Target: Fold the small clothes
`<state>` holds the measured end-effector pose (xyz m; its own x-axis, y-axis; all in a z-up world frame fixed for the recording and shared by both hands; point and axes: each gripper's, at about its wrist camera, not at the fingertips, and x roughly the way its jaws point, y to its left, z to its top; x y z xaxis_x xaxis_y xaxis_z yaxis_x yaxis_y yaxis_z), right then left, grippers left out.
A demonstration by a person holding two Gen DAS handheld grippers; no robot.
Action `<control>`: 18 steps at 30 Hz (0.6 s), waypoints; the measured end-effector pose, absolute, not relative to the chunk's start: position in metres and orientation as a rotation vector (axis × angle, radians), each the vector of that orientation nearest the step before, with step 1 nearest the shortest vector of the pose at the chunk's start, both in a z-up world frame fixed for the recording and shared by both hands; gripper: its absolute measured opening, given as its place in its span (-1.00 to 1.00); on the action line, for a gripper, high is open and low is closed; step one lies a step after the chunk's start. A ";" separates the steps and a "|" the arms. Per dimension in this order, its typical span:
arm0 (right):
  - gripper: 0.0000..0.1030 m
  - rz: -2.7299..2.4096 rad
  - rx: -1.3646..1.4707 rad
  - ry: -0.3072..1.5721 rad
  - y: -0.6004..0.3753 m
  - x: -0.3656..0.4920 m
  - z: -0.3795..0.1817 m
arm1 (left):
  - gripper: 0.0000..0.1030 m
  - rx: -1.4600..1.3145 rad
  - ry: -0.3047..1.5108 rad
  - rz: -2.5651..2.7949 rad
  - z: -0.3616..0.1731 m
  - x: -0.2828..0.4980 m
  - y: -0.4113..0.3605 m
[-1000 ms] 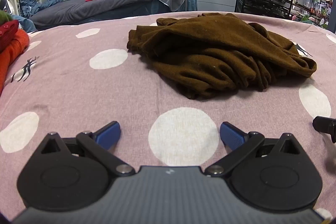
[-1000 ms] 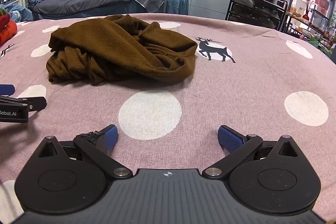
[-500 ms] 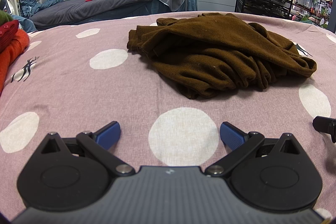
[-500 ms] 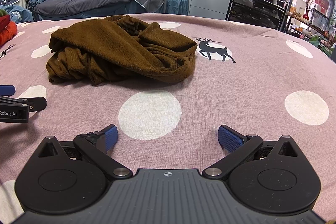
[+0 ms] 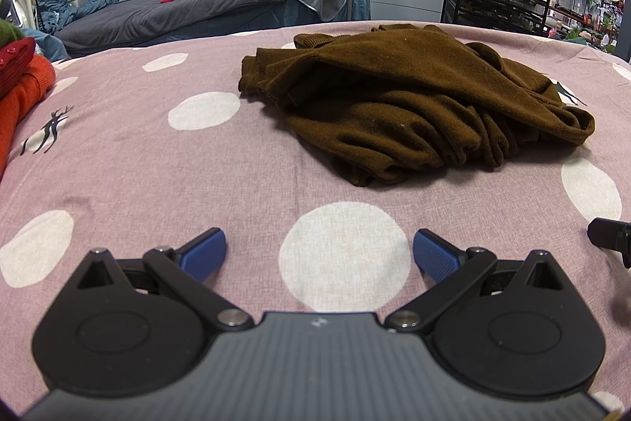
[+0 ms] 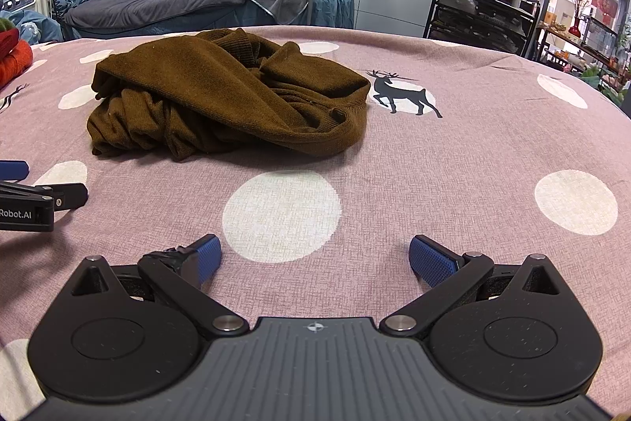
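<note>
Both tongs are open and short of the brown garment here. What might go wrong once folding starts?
1. The crumpled brown knit garment lies in overlapping layers, so the open left tongs may pinch several folds rather than a single edge.
2. The open right tongs face the rolled hem, where sleeves and corners are hidden, so a grab could tangle it further.
3. The pink spotted bedsheet beneath is soft, so a low pinch could catch it too.

Both cams sit low, just over the pink dotted bedsheet (image 5: 130, 160), looking fwd along own fingers. Left wrist cam sees the brown garment (image 5: 414, 105) ahead-right; right wrist cam has it (image 6: 228, 101) ahead-left. Shared: garment, sheet, bg massage bed (image 6: 157, 2) (each also catches the other gripper at its edge).
</note>
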<state>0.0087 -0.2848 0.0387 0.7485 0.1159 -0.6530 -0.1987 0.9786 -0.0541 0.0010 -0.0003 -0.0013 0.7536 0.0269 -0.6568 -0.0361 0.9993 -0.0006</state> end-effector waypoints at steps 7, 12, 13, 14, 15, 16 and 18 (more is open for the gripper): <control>1.00 0.172 -0.123 0.705 -0.285 0.009 0.039 | 1.00 -0.013 0.716 0.034 -0.001 0.001 0.000; 1.00 0.173 -0.122 0.705 -0.285 0.009 0.039 | 1.00 -0.013 0.716 0.035 -0.001 0.001 0.000; 1.00 0.173 -0.122 0.705 -0.285 0.009 0.039 | 1.00 -0.013 0.717 0.035 -0.001 0.001 0.000; 1.00 0.173 -0.122 0.705 -0.285 0.009 0.039 | 1.00 -0.013 0.717 0.035 -0.001 0.001 0.000; 1.00 0.173 -0.122 0.704 -0.285 0.009 0.038 | 1.00 -0.013 0.717 0.035 -0.001 0.001 0.000; 1.00 0.173 -0.121 0.704 -0.285 0.009 0.038 | 1.00 -0.013 0.717 0.035 -0.001 0.001 0.000; 1.00 0.174 -0.118 0.704 -0.285 0.008 0.039 | 1.00 -0.013 0.716 0.035 -0.001 0.001 0.000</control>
<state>0.0083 -0.2849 0.0387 0.7486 0.1188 -0.6522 -0.1983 0.9789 -0.0493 0.0012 -0.0002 -0.0014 0.7536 0.0273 -0.6568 -0.0362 0.9993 0.0000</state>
